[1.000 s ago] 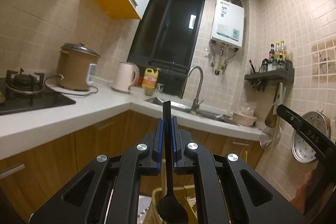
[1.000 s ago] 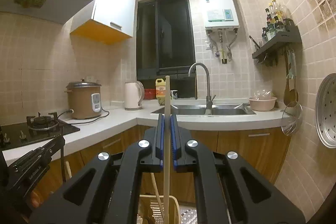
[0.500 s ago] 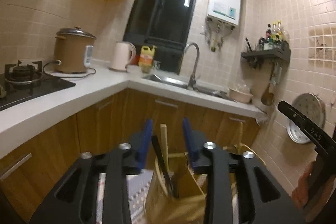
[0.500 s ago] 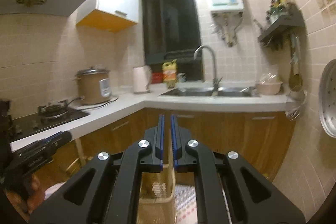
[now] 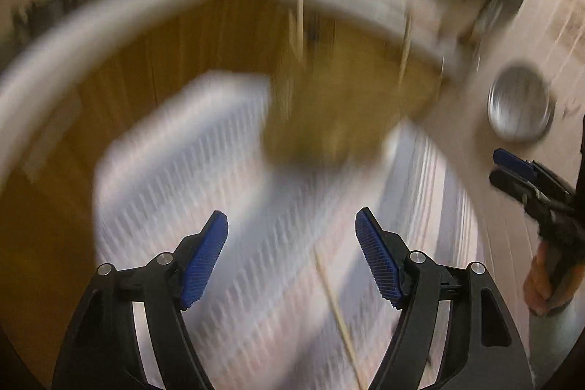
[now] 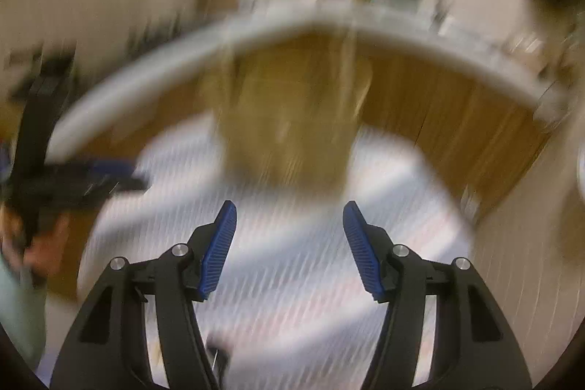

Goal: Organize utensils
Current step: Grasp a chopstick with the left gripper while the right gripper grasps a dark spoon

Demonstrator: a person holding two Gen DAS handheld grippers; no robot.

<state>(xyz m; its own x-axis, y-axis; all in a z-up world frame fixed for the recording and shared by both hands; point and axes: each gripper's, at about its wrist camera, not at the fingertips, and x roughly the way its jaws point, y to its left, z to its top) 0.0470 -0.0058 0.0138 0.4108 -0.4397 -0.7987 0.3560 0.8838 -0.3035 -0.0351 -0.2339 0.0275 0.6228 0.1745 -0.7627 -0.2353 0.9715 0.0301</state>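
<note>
Both views are heavily motion-blurred. My left gripper [image 5: 291, 233] is open and empty above a pale striped mat [image 5: 204, 178]. A tan utensil holder [image 5: 329, 119] stands ahead on the mat with thin sticks rising from it. A thin wooden stick [image 5: 338, 313] lies on the mat between the left fingers. My right gripper [image 6: 289, 225] is open and empty, facing the same holder [image 6: 289, 134]. The right gripper also shows at the right edge of the left wrist view [image 5: 519, 174], and the left gripper at the left of the right wrist view [image 6: 91, 178].
White countertop edge [image 5: 109, 10] curves around above wooden cabinet doors [image 5: 204, 35]. A metal round lid [image 5: 519, 105] hangs on the tiled wall at right. A dark object [image 6: 217, 353] lies on the mat near the right gripper's base.
Both grippers have opened wide and swung down toward the mat. The black spoon and the wooden stick they held are out of the jaws; the views have gone blurred.
</note>
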